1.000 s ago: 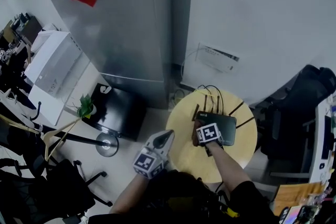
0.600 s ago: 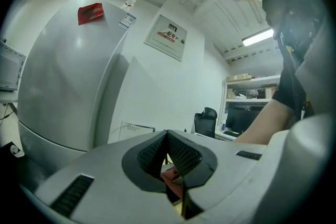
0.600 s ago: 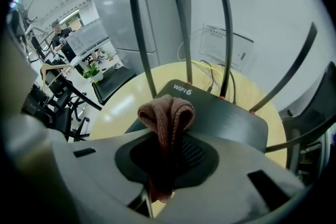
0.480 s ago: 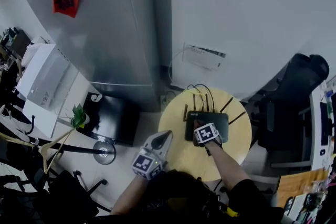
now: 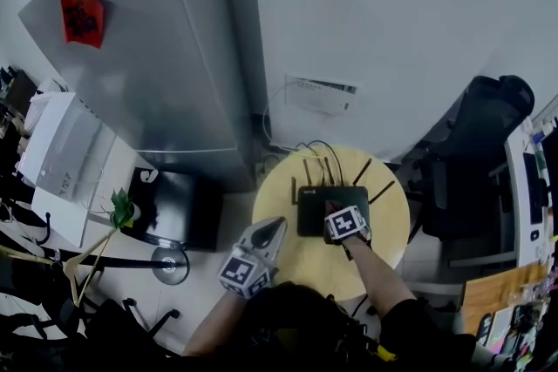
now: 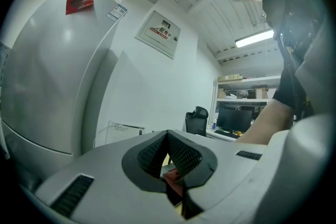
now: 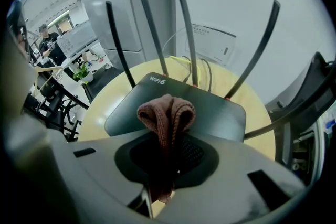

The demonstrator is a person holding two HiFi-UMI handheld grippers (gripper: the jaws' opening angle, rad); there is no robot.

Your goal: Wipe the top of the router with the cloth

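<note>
Head view looks steeply down from overhead; right gripper view faces the same router (image 5: 318, 206) closely.

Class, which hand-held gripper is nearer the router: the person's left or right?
Right. The right hand-held gripper is over the router with the cloth; the left hand-held gripper is apart, off its left side.

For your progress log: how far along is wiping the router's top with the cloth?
Done: the cloth is clamped in the right hand-held gripper. In hand: it sits over the near edge of the router. Left: wiped area can't be judged, so assume the rest. The left hand-held gripper is shut, idle.
</note>
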